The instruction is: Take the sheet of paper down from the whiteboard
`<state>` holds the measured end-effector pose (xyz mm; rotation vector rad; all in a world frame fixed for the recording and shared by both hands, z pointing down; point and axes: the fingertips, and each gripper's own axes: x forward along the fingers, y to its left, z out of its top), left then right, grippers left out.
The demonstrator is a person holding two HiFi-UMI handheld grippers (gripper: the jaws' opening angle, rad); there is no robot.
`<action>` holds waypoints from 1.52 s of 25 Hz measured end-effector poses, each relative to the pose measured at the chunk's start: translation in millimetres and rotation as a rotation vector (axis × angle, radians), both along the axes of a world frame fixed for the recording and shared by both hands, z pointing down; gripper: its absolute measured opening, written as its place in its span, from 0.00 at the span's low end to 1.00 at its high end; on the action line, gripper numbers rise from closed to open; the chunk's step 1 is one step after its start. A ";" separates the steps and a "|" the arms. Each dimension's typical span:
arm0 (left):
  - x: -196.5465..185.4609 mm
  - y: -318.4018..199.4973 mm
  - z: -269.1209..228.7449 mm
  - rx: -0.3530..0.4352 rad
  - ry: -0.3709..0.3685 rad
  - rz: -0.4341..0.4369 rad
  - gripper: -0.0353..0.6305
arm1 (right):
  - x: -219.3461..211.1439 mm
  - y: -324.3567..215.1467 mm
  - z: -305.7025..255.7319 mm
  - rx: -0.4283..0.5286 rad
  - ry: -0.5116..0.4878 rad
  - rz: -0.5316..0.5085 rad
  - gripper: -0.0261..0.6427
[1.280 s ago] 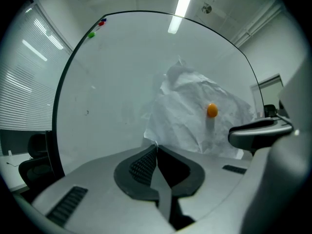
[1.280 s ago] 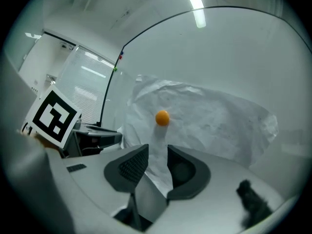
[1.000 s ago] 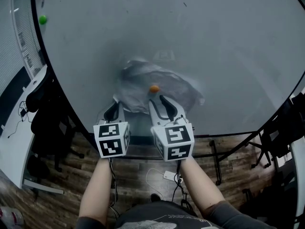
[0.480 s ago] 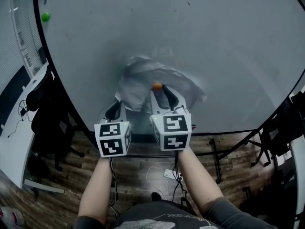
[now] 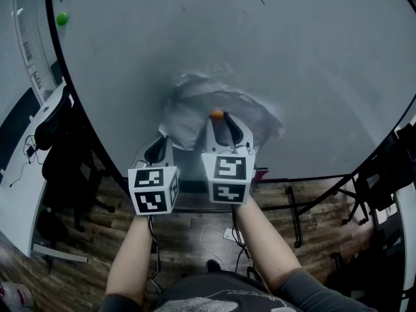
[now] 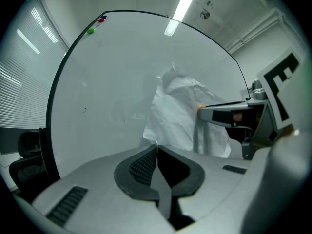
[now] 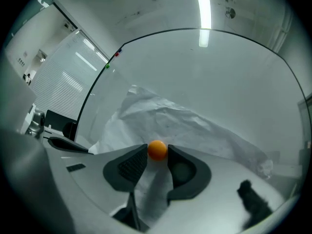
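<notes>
Now the crumpled sheet of paper point(image 5: 188, 106) hangs on the whiteboard point(image 5: 305, 70), pinned by an orange magnet point(image 7: 157, 149). Left gripper point(image 6: 156, 149) has its jaws clenched on the sheet's lower corner. Right gripper point(image 5: 221, 123) is up at the magnet, jaws spread wide, the magnet sitting right between their tips.

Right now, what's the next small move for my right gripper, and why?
Probably close the right gripper on the orange magnet: it sits between the open jaws, pinning the sheet of paper to the whiteboard, while the left gripper pinches its corner.
</notes>
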<state>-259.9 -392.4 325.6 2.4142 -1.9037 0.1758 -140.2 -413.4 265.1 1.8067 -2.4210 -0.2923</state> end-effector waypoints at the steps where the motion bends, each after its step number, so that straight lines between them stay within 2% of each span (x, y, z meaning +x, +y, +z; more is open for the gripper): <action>1: 0.1 0.1 -0.2 0.001 0.001 0.003 0.09 | 0.2 0.0 -0.1 0.005 0.007 0.006 0.24; 11: 0.9 0.4 -0.6 0.008 0.004 0.025 0.09 | -0.4 -1.6 0.2 0.040 0.072 0.082 0.24; 26: 0.1 1.1 -4.4 0.024 0.027 0.031 0.08 | 0.7 0.8 1.0 0.060 0.069 0.022 0.20; 38: 3.3 7.9 -5.8 0.032 0.026 0.052 0.08 | 1.1 -0.6 1.5 0.072 0.091 0.059 0.21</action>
